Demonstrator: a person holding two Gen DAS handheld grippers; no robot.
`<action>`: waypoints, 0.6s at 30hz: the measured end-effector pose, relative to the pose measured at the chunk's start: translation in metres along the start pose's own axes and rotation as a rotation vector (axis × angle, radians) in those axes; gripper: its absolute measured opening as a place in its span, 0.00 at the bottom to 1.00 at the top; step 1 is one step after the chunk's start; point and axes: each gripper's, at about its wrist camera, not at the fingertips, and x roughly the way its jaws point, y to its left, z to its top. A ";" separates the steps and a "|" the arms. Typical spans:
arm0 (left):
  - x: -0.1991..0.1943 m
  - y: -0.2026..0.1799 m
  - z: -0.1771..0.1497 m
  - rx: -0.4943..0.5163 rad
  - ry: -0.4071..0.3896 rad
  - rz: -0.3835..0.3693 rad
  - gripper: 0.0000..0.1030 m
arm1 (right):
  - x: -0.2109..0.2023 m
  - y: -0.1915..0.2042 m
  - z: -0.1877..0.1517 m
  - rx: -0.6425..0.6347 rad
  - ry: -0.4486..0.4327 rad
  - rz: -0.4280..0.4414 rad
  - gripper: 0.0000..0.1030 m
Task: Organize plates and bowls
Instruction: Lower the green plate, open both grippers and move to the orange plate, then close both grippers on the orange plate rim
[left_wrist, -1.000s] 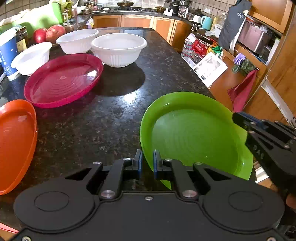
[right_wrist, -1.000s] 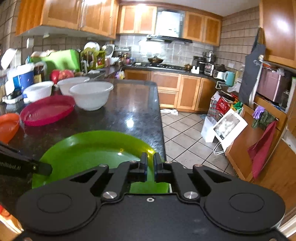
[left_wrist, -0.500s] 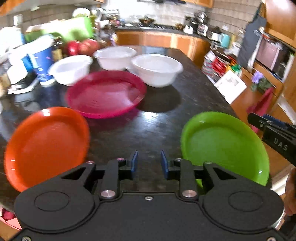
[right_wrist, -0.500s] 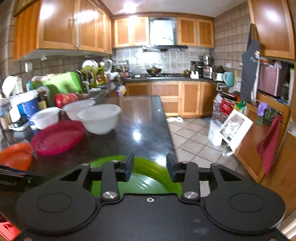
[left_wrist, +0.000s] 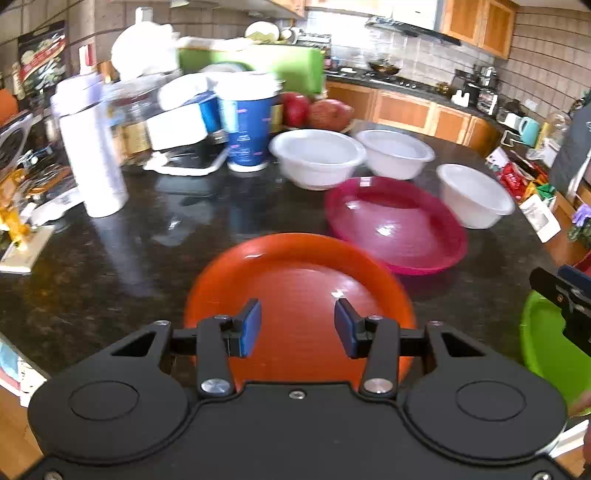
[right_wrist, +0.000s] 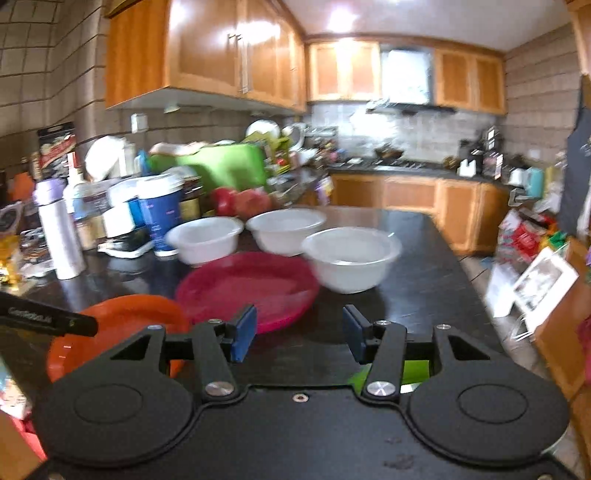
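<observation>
My left gripper (left_wrist: 297, 325) hangs over the near rim of an orange plate (left_wrist: 295, 280); its jaws are opening and nothing is between them. Beyond lies a pink plate (left_wrist: 395, 225), with three white bowls (left_wrist: 317, 158) (left_wrist: 395, 151) (left_wrist: 474, 195) behind it. A green plate (left_wrist: 554, 347) sits at the right edge under part of the right gripper (left_wrist: 565, 295). My right gripper (right_wrist: 299, 332) is also opening and empty, above dark counter in front of the pink plate (right_wrist: 247, 284). A sliver of the green plate (right_wrist: 413, 369) shows below it, and the orange plate (right_wrist: 125, 317) lies to its left.
Clutter lines the counter's left and back: a white bottle (left_wrist: 92, 147), a blue cup (left_wrist: 247, 133), red fruit (left_wrist: 314, 110) and a green board (left_wrist: 258, 62). The black counter (right_wrist: 424, 266) ends at the right, with tiled floor and bags beyond.
Both grippers were shut on the green plate's rim a second ago. They have let go, opened and swung left; the left one now faces the orange plate.
</observation>
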 end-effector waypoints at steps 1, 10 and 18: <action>0.002 0.009 0.001 -0.001 0.006 0.007 0.51 | 0.005 0.008 0.001 -0.004 0.022 0.016 0.50; 0.008 0.055 0.003 0.078 0.036 -0.015 0.44 | 0.037 0.067 -0.001 -0.031 0.126 0.037 0.30; 0.030 0.069 0.007 0.165 0.101 -0.138 0.37 | 0.062 0.092 -0.010 0.039 0.212 -0.023 0.25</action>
